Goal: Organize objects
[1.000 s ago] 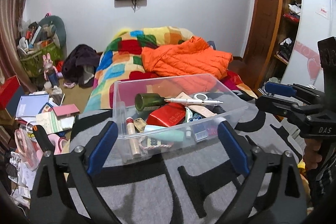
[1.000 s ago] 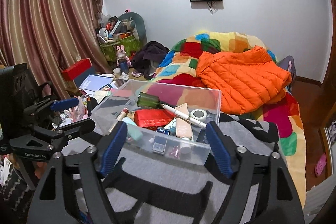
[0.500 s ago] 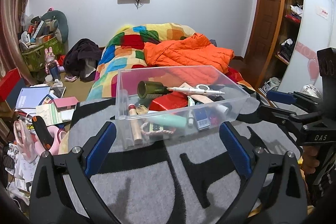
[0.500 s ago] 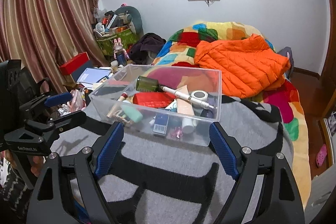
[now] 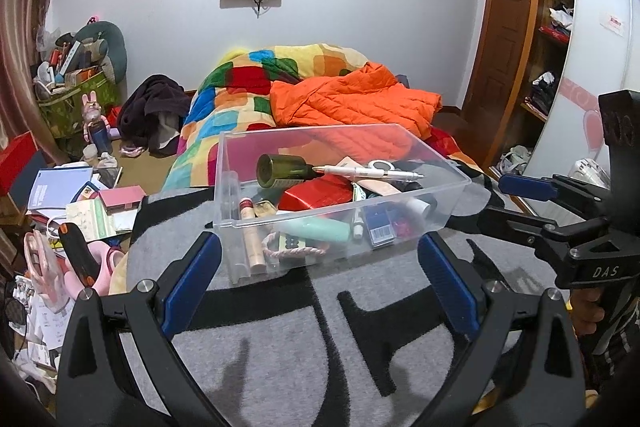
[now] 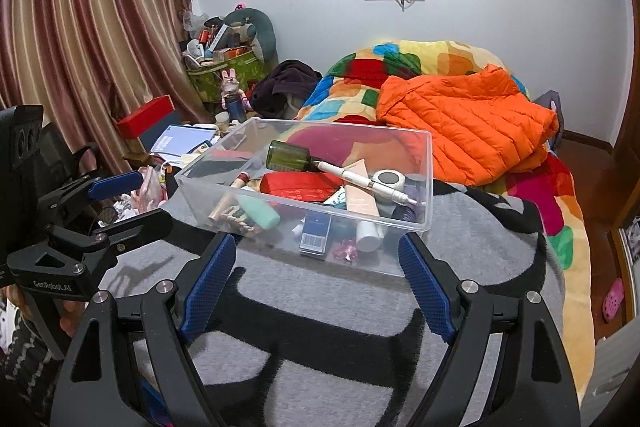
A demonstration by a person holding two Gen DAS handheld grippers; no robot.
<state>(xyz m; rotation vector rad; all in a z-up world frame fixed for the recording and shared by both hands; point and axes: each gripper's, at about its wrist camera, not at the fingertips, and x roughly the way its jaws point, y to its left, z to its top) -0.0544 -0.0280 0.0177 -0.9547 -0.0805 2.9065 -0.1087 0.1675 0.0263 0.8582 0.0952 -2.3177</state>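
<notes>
My clear bin (image 5: pixel 340 223) sits on the grey-and-black blanket (image 5: pixel 280 327), straight ahead of both tools and apart from them; my left gripper (image 5: pixel 318 279) and right gripper (image 6: pixel 316 283) both stand wide apart, holding nothing. I judge the white pen (image 6: pixel 366 183) the likely pick; it rests on top of the clutter, its long axis running left to right across my view, tip pointing right, back end against the green bottle (image 6: pixel 288 157); my right gripper looks nearer its tip, so closing across the barrel seems best.
</notes>
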